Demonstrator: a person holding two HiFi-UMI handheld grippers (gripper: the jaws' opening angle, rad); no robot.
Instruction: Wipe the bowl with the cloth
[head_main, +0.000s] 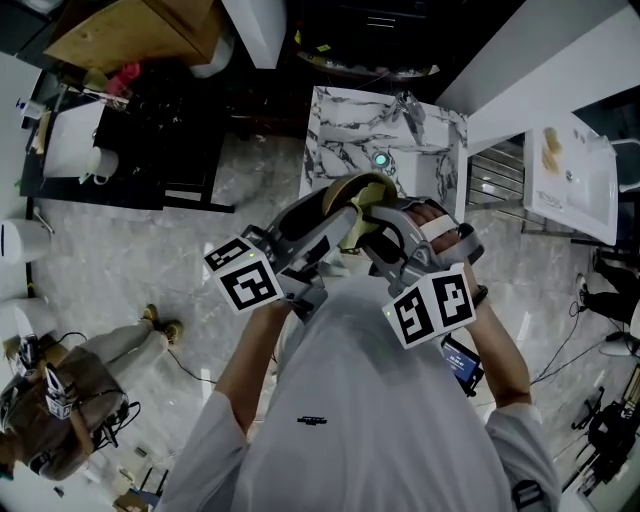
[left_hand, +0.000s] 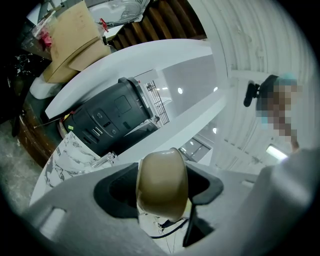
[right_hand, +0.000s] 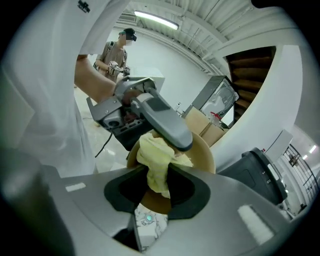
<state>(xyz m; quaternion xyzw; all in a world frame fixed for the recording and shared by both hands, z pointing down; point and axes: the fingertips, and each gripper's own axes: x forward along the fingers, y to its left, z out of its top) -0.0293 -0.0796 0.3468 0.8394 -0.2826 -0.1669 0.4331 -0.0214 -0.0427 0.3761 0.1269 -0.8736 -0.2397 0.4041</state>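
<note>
Right gripper view, claw (right_hand: 156, 192) pinching cloth (right_hand: 152, 155)

We wear a white short-sleeved shirt (head_main: 370, 420). Beyond it, the grey left gripper (head_main: 340, 215) and right gripper (head_main: 372, 225) carry black-and-white marker cubes (head_main: 245, 275).

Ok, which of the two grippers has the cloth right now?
The right gripper: its jaws are shut on the yellow cloth, which sits inside the tan bowl. The left gripper holds only the bowl's rim.
</note>
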